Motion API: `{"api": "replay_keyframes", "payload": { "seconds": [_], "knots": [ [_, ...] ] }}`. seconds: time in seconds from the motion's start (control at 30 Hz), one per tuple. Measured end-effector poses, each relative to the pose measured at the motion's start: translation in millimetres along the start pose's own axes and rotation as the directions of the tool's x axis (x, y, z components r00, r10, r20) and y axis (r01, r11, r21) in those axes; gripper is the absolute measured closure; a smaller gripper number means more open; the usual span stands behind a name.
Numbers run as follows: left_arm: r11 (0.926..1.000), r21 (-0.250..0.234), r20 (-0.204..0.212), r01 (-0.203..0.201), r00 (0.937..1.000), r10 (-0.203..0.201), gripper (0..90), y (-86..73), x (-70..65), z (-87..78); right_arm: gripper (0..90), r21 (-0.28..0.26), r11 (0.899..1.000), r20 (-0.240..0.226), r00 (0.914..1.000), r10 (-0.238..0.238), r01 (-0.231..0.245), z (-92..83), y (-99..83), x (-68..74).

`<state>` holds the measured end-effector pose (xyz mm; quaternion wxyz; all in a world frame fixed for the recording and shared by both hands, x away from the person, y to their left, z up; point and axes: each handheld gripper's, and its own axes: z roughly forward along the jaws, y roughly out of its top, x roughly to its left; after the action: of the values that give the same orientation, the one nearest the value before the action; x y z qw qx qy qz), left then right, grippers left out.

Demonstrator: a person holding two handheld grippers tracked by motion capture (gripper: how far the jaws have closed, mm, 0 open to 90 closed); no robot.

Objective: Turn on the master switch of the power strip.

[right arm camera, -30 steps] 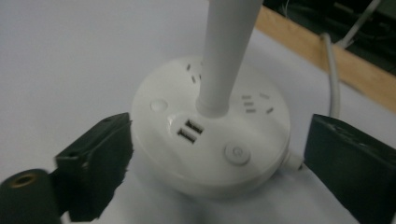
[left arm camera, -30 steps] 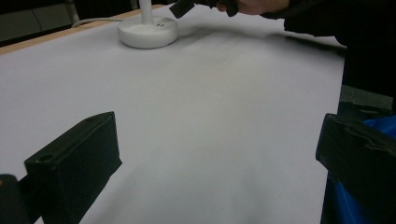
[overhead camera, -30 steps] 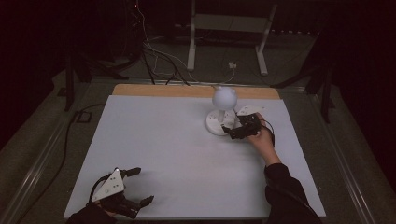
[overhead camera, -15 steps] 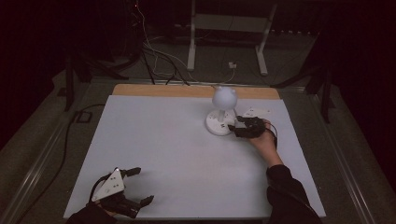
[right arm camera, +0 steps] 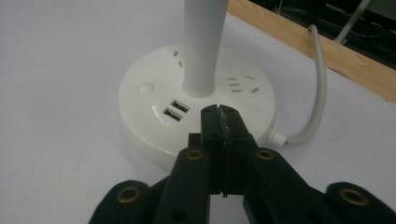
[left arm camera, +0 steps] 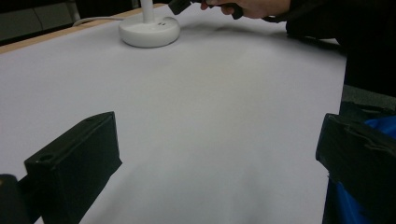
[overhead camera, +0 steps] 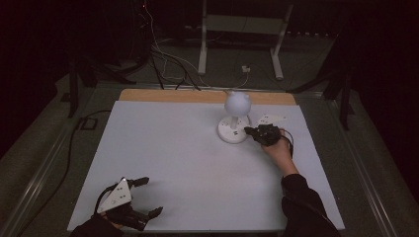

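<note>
Closing on nothing, the right tool point(right arm camera: 218, 112) has just pinched its jaws fully together, tips hovering over the near edge of the lamp base point(right arm camera: 154, 135), beside the stem point(right arm camera: 203, 42). Lamp base sits toward the far right of the bench point(overhead camera: 163, 163), cord point(right arm camera: 317, 93) exiting behind it. My read: closed tips are meant as a poker for the round button point(right arm camera: 146, 87), left of the USB ports point(right arm camera: 170, 109). Shift tips left past the ports, press straight down, light force so the base doesn't skid. Left tool point(overhead camera: 136, 197), well short of the base at the near bench edge, idles with jaws wide.
</note>
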<state>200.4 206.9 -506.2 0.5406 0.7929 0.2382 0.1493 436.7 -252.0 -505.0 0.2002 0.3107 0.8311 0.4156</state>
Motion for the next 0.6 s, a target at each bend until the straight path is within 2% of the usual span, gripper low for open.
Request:
{"api": "replay_keyframes", "payload": {
  "seconds": [0.27,0.47,0.6],
  "knots": [
    [1.0000,0.001,0.000,0.002,1.0000,-0.002,0.2,-0.2,0.0,0.3,90.0,-0.003,1.000,-0.025,0.9997,0.001,-0.001,0.1,4.2,-1.4],
    [1.0000,0.002,0.001,0.001,1.0000,-0.001,0.2,-0.2,-0.1,0.3,90.0,0.016,0.999,-0.009,0.9994,0.032,-0.032,5.7,3.5,-3.9],
    [1.0000,0.002,0.001,0.002,1.0000,-0.002,0.2,-0.4,0.1,0.5,90.0,0.013,0.999,0.000,0.9993,0.036,-0.036,7.7,4.2,-4.1]
  ]
}}
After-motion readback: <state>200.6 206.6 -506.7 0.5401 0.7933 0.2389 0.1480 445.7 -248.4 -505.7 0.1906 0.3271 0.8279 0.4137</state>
